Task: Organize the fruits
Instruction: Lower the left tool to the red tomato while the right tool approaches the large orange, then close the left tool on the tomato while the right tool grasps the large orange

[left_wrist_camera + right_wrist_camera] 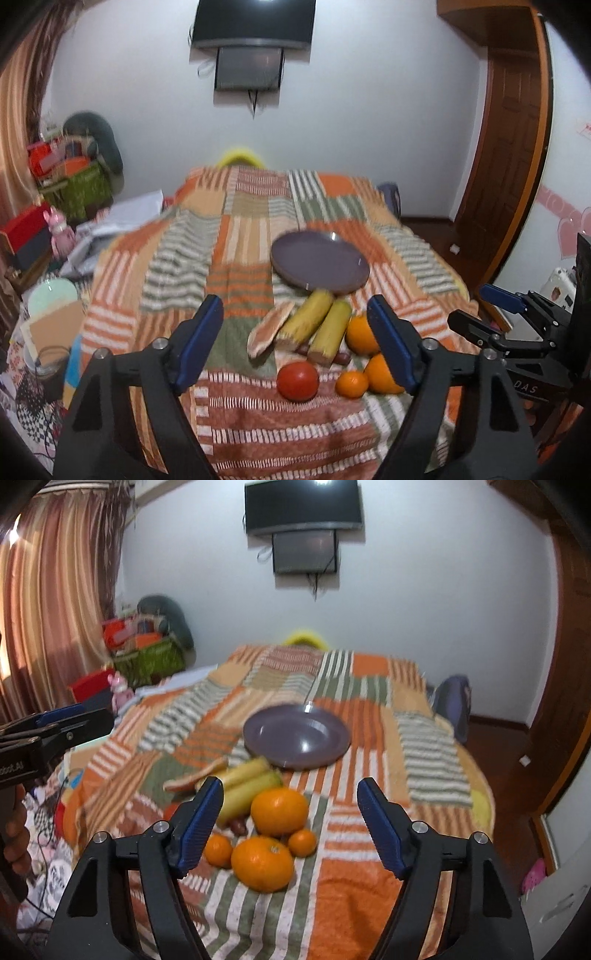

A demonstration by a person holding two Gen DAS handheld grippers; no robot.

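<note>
A purple plate (320, 262) lies empty on the striped patchwork cover (236, 229); it also shows in the right wrist view (297, 738). In front of it lie two bananas (314, 325), a reddish slice (269, 328), a red tomato (297, 381), two big oranges (279, 810) (263, 863) and two small ones (218, 850) (303, 842). My left gripper (295, 343) is open above the fruit. My right gripper (290, 823) is open above the oranges. Both are empty. The right gripper also shows at the right edge of the left wrist view (513, 314).
A TV (303, 506) hangs on the far wall. Boxes, a green basket (147, 661) and curtains (51, 602) stand at the left. A wooden door (506, 122) is at the right. The cover's rounded edge (480, 797) drops off at the right.
</note>
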